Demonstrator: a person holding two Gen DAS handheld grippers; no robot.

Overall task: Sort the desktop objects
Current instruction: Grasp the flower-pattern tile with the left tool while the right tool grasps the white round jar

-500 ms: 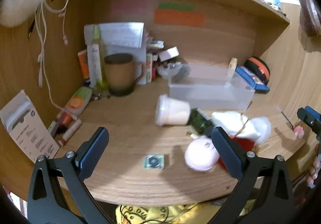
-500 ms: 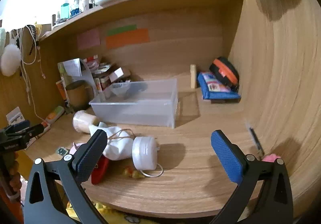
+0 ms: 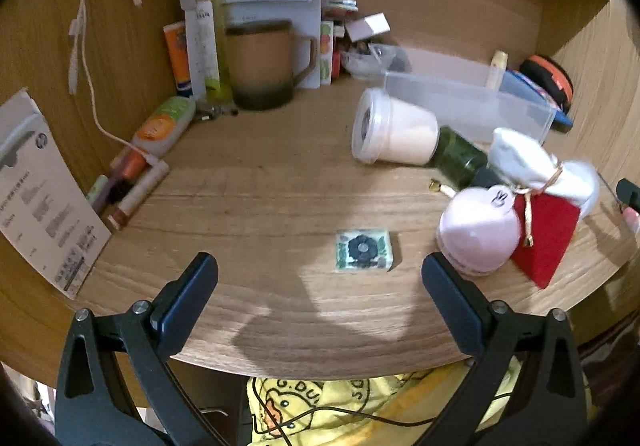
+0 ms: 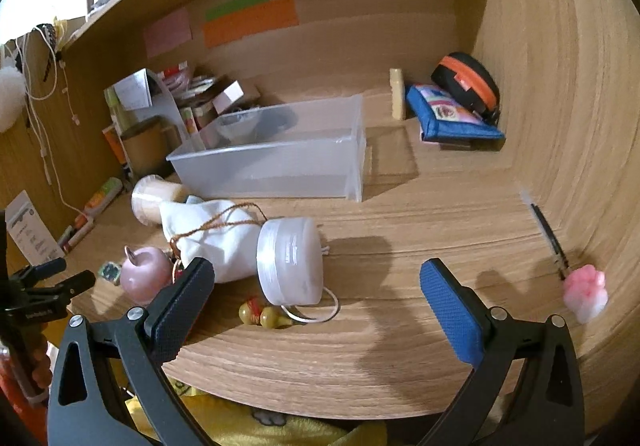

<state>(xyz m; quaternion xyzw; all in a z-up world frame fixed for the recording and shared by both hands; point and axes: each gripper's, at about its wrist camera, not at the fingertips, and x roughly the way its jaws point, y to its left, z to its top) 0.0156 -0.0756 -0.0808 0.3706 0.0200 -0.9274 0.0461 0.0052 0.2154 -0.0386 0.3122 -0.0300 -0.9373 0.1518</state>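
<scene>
My left gripper (image 3: 320, 288) is open and empty above the desk's front edge. A small green square tile (image 3: 363, 249) lies just beyond and between its fingers. A pink round jar (image 3: 478, 234), a red pouch (image 3: 546, 232), a white cloth bag (image 3: 528, 162), a dark green bottle (image 3: 460, 158) and a tipped white cup (image 3: 394, 134) lie to its right. My right gripper (image 4: 316, 296) is open and empty; a white round jar (image 4: 290, 260) on its side and a yellow gourd charm (image 4: 264, 316) lie between its fingers. A clear plastic bin (image 4: 280, 162) stands behind.
A brown mug (image 3: 266, 62), tubes and boxes crowd the back left. A white leaflet (image 3: 40, 190) leans on the left wall. A blue pouch (image 4: 450, 116) and a black-orange case (image 4: 466, 82) sit at the back right. A pen (image 4: 548, 236) and pink toy (image 4: 586, 292) lie by the right wall.
My left gripper has moved forward and lower toward the desk, so the green tile and the pink jar are nearer. My right gripper has moved a little closer to the white jar.
</scene>
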